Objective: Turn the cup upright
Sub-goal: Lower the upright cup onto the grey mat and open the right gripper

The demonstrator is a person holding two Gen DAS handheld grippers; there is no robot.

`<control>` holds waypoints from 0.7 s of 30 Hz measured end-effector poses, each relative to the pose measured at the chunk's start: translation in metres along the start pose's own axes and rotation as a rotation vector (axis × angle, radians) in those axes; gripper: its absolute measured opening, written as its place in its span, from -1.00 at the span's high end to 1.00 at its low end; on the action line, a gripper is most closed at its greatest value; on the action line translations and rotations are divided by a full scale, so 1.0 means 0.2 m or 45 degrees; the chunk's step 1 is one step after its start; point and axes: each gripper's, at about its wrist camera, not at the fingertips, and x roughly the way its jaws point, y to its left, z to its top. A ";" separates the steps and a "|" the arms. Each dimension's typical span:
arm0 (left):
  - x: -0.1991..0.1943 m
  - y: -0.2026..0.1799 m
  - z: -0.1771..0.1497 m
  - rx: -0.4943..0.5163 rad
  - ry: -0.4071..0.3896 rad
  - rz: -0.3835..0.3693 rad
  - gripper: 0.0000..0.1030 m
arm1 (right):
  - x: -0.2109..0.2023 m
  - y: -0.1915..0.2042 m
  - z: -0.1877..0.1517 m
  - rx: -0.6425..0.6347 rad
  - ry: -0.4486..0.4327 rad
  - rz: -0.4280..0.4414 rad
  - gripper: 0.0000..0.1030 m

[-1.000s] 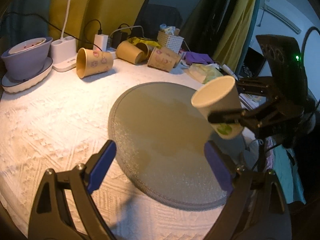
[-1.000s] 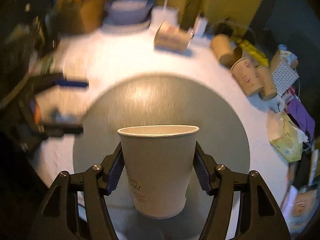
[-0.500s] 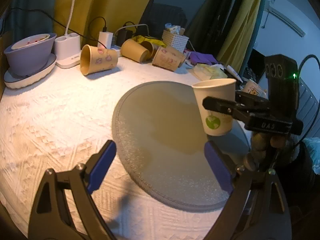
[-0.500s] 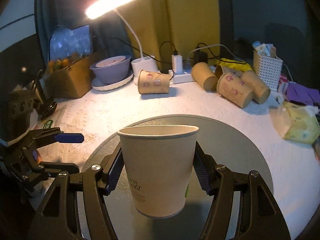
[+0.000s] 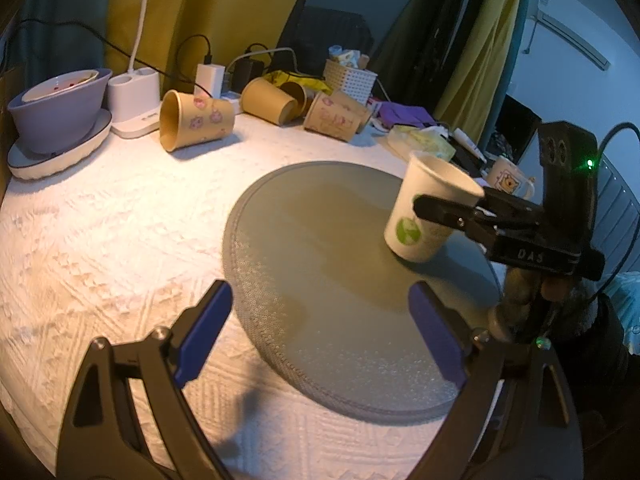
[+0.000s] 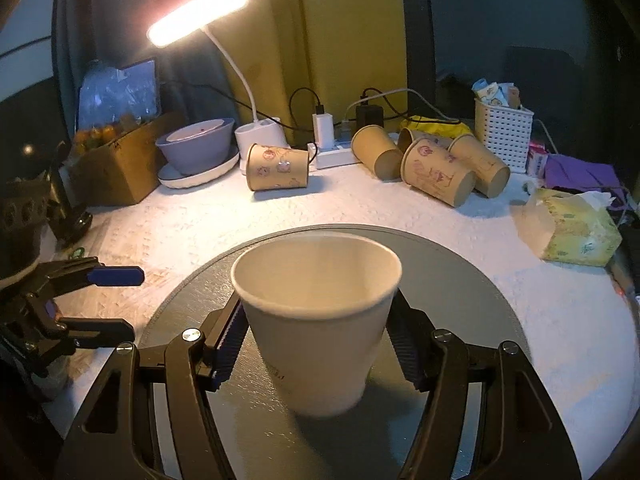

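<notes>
A white paper cup (image 6: 316,320) with a green logo stands mouth up, tilted slightly, with its base on or just above the grey round mat (image 6: 460,264). My right gripper (image 6: 316,344) is shut on the cup, one blue pad on each side. In the left wrist view the cup (image 5: 428,212) is at the mat's right side (image 5: 312,240), held by the right gripper (image 5: 452,208). My left gripper (image 5: 320,332) is open and empty, hovering over the mat's near edge. It shows at the left in the right wrist view (image 6: 92,300).
Several tan paper cups lie on their sides at the back (image 6: 276,168) (image 6: 436,172). A purple bowl on a plate (image 6: 196,152), a lit desk lamp (image 6: 200,12), a white basket (image 6: 502,132), a tissue pack (image 6: 576,228) and a cardboard box (image 6: 116,164) ring the white tablecloth.
My right gripper turned the cup from tilted in the air to mouth up and lowered it onto the mat. The left gripper stayed open and nearly still.
</notes>
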 end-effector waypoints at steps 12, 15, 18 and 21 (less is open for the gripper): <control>0.01 -0.04 -0.01 0.037 0.001 0.001 -0.76 | -0.07 -0.03 -0.08 -0.021 0.013 -0.120 -0.41; 0.01 -0.05 -0.01 0.062 -0.005 0.005 -0.76 | -0.07 -0.04 -0.09 -0.019 0.034 -0.161 -0.48; 0.01 -0.07 -0.01 0.090 -0.020 0.015 -0.76 | -0.08 -0.04 -0.11 -0.003 0.048 -0.193 -0.51; 0.00 -0.10 -0.01 0.121 -0.038 0.022 -0.76 | -0.11 -0.03 -0.13 0.019 0.057 -0.205 -0.52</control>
